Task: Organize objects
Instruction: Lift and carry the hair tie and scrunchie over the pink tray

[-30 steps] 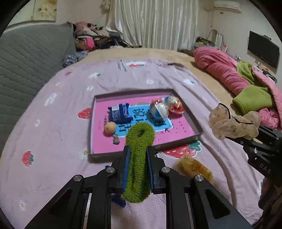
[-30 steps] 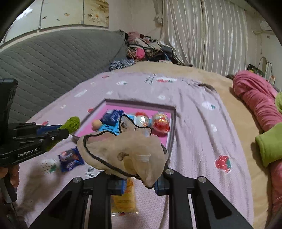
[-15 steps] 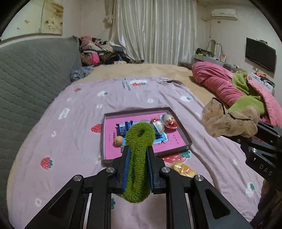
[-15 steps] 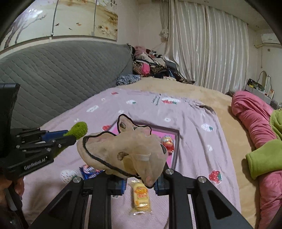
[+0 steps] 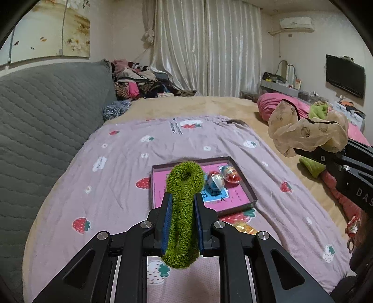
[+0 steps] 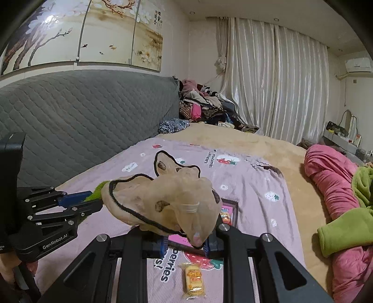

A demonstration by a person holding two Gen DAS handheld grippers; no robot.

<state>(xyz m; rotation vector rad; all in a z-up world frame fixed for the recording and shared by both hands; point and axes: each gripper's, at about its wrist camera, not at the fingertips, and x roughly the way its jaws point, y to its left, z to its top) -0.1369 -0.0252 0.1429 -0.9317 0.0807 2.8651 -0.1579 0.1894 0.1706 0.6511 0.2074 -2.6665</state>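
Presently, items as seen:

Tray [image 5: 248, 197], shallow, grey rim, pink floor w/ blue printed panel, ctr of left-wrist frame. Contents: two clear-wrapped round sweets [image 5: 222, 178] side by side at its far right; rest hidden behind the scrunchie.

Green scrunchie [image 5: 183, 209]: fuzzy loop, clenched between the blue pads of the left gripper [image 5: 182, 209], held above the bed, lower ctr.

Beige scrunchie [image 6: 170, 200]: sheer, black-edged, spotted; grasped by the right gripper [image 6: 186, 244], held above the bed, blocking most of the tray in right-wrist frame.

Surface: lilac strawberry-print sheet [image 5: 112, 186] over a tan blanket [image 5: 186, 107]; grey quilted headboard [image 5: 46, 111] at left.

Room: pale curtains [image 5: 205, 46] upper ctr, TV [image 5: 345, 74] and AC unit [image 5: 296, 22] upper right.

Misc: yellow snack pack [image 6: 193, 277] on sheet, just below the tray; pink duvet [image 6: 331, 181] and green cloth [image 6: 345, 230] at right; clothes pile [image 6: 205, 105] by the curtains.
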